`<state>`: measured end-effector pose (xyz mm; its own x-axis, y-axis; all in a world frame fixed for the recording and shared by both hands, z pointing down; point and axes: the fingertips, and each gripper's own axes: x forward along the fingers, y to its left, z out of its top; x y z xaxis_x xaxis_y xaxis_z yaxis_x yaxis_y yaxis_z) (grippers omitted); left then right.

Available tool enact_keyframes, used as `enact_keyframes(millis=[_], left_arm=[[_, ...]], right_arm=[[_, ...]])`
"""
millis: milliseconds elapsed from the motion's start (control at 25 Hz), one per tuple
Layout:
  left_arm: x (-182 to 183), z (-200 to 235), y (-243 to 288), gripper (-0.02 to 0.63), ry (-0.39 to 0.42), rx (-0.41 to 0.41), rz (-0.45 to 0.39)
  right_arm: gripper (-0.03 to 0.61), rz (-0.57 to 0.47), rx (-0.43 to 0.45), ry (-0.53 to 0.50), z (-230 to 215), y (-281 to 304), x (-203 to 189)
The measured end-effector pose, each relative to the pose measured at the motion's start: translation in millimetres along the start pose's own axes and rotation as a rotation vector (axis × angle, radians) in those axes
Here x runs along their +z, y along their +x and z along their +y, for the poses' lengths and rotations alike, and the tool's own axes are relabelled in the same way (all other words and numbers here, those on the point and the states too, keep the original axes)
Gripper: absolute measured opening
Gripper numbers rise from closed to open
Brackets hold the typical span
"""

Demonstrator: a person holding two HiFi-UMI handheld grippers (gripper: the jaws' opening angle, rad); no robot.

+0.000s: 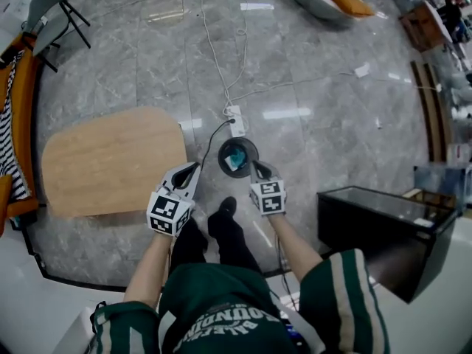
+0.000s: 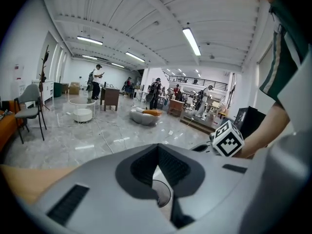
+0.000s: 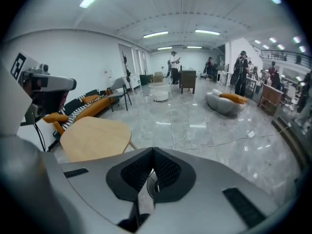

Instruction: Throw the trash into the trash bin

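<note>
A round dark trash bin (image 1: 223, 161) stands on the grey marble floor just ahead of the person's feet, with a teal piece of trash (image 1: 236, 158) lying inside it. My left gripper (image 1: 193, 171) hovers at the bin's left rim and my right gripper (image 1: 258, 171) at its right rim, both pointing down and forward. In the left gripper view my left gripper (image 2: 157, 152) has its jaws together with nothing between them. The right gripper view shows the right gripper (image 3: 152, 155) likewise shut and empty. A curved piece of the bin's rim (image 2: 165, 195) shows through the gap behind the left jaws.
A light wooden table (image 1: 110, 161) stands left of the bin. A black box-shaped cabinet (image 1: 383, 227) is at the right. A white power strip (image 1: 236, 120) with cables lies beyond the bin. An orange sofa (image 1: 15, 124), a chair (image 1: 51, 13) and distant people are around.
</note>
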<state>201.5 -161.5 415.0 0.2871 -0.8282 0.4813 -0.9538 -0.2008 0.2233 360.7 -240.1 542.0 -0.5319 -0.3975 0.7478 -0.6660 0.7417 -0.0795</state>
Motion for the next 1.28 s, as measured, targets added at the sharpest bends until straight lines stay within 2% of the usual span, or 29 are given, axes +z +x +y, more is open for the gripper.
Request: enact_keyframes(millis=[120, 240, 600, 840, 1000, 1280], left_arm=[[23.3, 3.4, -24.6, 0.0, 0.029, 0.006, -0.038], [42.6, 5.8, -54.6, 0.0, 0.046, 0.014, -0.076], [67.7, 41.9, -194.7, 0.0, 0.082, 0.111, -0.184], [58.3, 56.8, -269.4, 0.0, 0.081, 0.189, -0.228], [40.9, 56.2, -301.3, 0.0, 0.067, 0.217, -0.232], [35.2, 54.9, -328.8, 0.0, 0.062, 0.238, -0.258]], right_arm=[[0.002, -0.104, -0.027, -0.004, 14.9, -28.2, 42.4], [0.002, -0.189, -0.017, -0.013, 43.8, -59.2, 83.2], [0.0, -0.432, 0.101, -0.083, 197.6, -152.0, 181.1], [0.0, -0.503, 0.154, -0.134, 262.4, -189.0, 196.9], [0.0, -0.492, 0.158, -0.118, 278.0, -194.0, 179.0], [0.0, -0.514, 0.166, -0.138, 299.5, -207.8, 175.4]])
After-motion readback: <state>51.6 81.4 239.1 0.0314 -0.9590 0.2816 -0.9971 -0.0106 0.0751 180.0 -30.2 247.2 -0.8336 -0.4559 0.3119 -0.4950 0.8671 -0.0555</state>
